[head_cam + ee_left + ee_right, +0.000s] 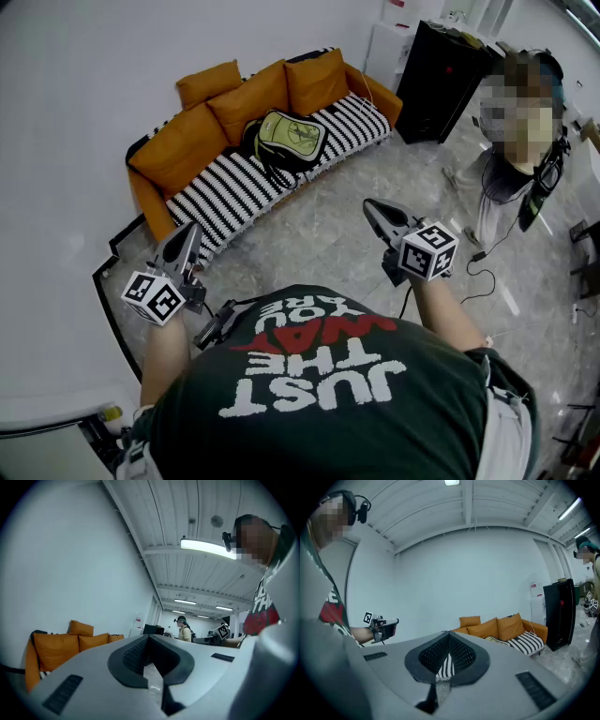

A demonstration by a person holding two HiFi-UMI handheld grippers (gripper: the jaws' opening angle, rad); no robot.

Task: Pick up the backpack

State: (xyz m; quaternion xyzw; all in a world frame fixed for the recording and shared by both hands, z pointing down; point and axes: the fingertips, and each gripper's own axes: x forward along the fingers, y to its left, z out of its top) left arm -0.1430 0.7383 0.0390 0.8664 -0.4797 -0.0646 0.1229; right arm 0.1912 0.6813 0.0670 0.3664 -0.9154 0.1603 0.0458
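Note:
A green and black backpack [286, 139] lies on the striped seat of an orange sofa [178, 150] across the marble floor. In the right gripper view the backpack [493, 639] shows small on the sofa [506, 627], beyond the jaw tips. My left gripper [187, 232] is held at chest height, shut and holding nothing, well short of the sofa. My right gripper [371, 205] is also shut and holds nothing, pointing towards the sofa's right end. In the left gripper view the left gripper [149, 637] has its jaws together, with the sofa [61, 651] at the left.
A black cabinet [441, 80] stands right of the sofa, with a white cabinet [389, 47] behind it. Another person [511, 159] stands at the right, with cables [478, 272] on the floor near them. A white wall runs behind the sofa.

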